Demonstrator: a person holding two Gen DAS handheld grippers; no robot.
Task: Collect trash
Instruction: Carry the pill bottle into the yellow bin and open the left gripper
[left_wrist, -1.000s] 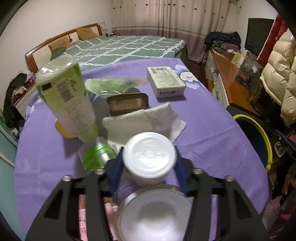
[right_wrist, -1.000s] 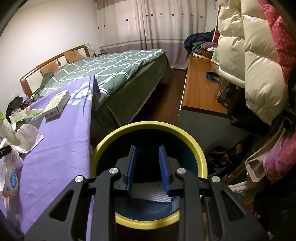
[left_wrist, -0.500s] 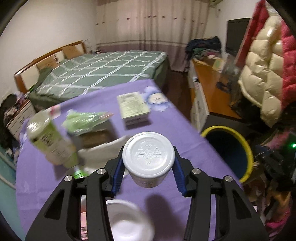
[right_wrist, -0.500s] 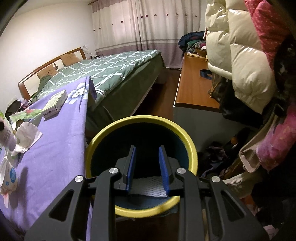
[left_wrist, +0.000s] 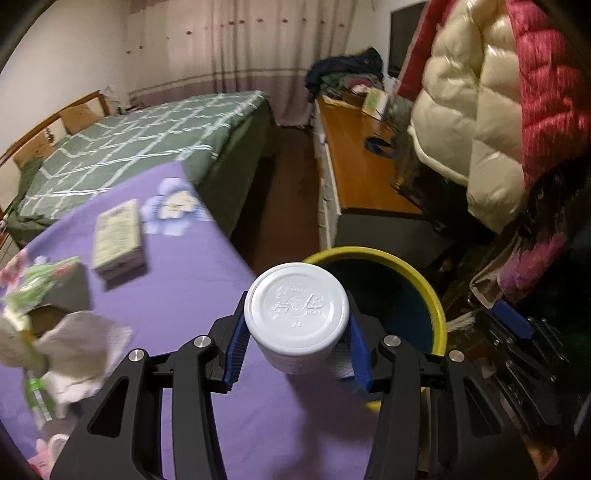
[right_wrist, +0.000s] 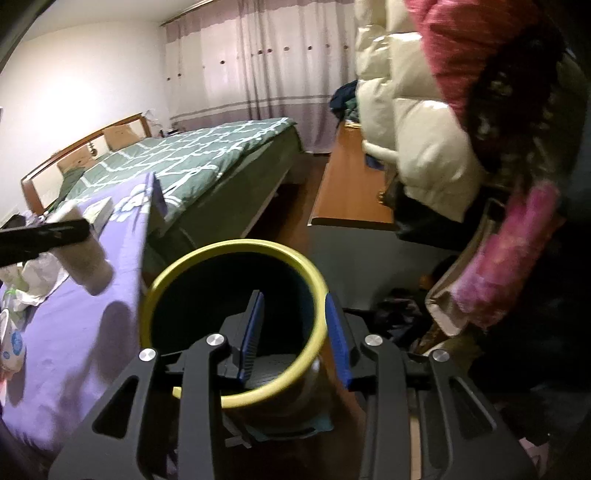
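Observation:
My left gripper (left_wrist: 297, 341) is shut on a white plastic cup (left_wrist: 296, 310), bottom toward the camera, held above the purple table's right edge beside the yellow-rimmed blue bin (left_wrist: 399, 295). In the right wrist view the cup (right_wrist: 83, 254) hangs over the table edge, left of the bin (right_wrist: 236, 266). My right gripper (right_wrist: 293, 338) has its jaws on either side of the bin's near rim; the right-hand finger is outside the wall. A white sheet lies at the bin's bottom.
On the purple table (left_wrist: 184, 280) lie a small box (left_wrist: 118, 236), crumpled tissue (left_wrist: 77, 350), a green wrapper (left_wrist: 40, 284) and a bottle. A green bed is behind, a wooden desk (left_wrist: 362, 162) and hanging coats (left_wrist: 491, 110) to the right.
My left gripper lifted the cup off the table and carried it right to the bin. My right gripper's jaws opened wider and now straddle the bin's rim.

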